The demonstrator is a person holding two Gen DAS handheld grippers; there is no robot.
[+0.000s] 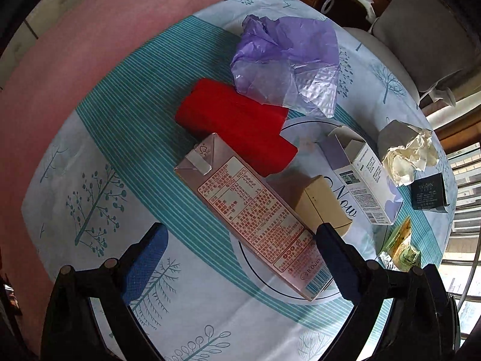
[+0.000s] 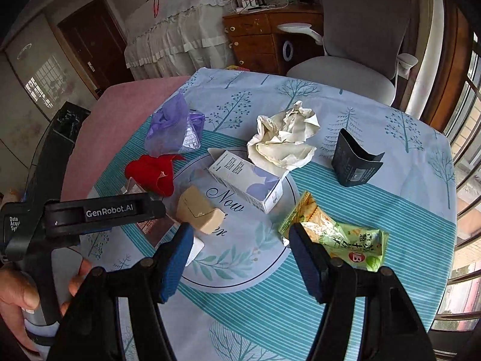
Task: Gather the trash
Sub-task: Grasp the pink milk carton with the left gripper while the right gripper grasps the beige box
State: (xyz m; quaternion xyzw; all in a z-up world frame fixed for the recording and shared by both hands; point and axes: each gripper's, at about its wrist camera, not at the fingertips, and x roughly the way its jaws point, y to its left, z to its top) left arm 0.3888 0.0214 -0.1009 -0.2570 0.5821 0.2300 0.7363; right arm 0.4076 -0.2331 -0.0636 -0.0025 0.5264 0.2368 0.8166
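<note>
Trash lies on a patterned tablecloth (image 1: 99,156). A pink drink carton (image 1: 252,210) lies flat between the open fingers of my left gripper (image 1: 240,234), not clamped. Beside it are a red cloth (image 1: 234,123), a crumpled purple plastic bag (image 1: 288,60), a tan wedge-shaped box (image 1: 321,204), a white and purple box (image 1: 360,177), crumpled paper (image 1: 405,153), a black pouch (image 1: 428,192) and a green snack wrapper (image 2: 339,234). My right gripper (image 2: 240,234) is open and empty above the table, its right finger beside the wrapper. The left gripper's body (image 2: 102,213) shows in the right wrist view.
A pink cloth surface (image 1: 90,45) borders the table at left. A grey office chair (image 2: 354,54) and a wooden dresser (image 2: 258,39) stand beyond the far edge. Window rails (image 2: 463,156) run along the right side.
</note>
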